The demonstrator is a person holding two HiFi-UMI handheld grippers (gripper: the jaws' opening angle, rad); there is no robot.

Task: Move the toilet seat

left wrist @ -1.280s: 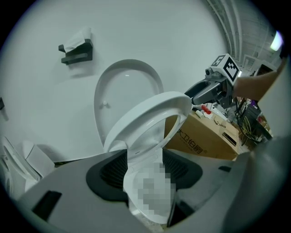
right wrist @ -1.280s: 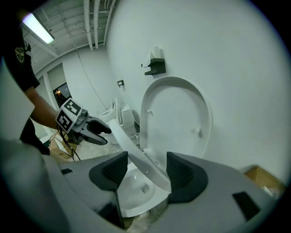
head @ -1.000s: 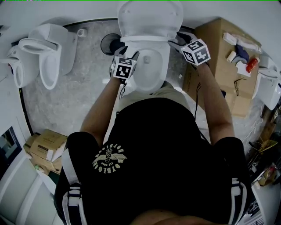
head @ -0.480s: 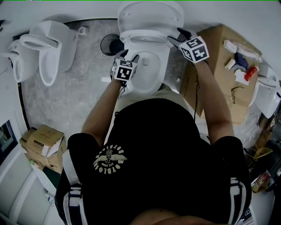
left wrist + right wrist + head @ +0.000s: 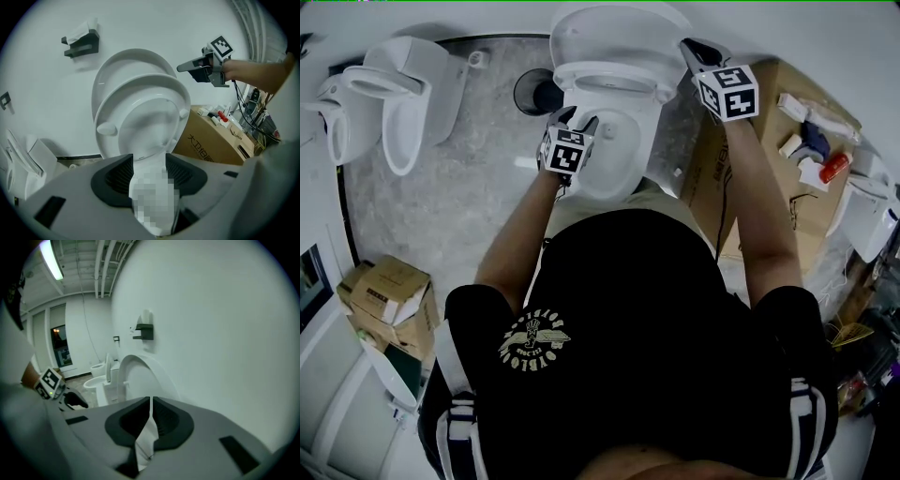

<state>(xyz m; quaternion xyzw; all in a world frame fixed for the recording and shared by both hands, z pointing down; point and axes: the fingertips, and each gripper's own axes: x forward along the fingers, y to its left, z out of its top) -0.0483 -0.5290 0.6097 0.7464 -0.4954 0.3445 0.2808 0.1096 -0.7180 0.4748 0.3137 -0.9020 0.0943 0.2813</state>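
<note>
My left claw (image 5: 576, 120) sits at the left front rim of the toilet bowl (image 5: 617, 164). Its jaws are spread and have just been closing a little. The gap between them shows only white, partly blurred, and I think it is the bowl beyond rather than anything pinched.

The toilet seat (image 5: 140, 83) is lifted off the bowl and stands tilted. It leans toward the raised lid (image 5: 125, 58) behind it, with a narrow gap left between the two near the top.

My right claw (image 5: 694, 49) is up in the air at the right side of the lid, near its edge. Its jaws are pressed together with nothing in them.

A cardboard box (image 5: 773, 103) stands on the floor just right of the toilet, with small items on top. Two more toilets (image 5: 403, 89) stand well off to the left.
</note>
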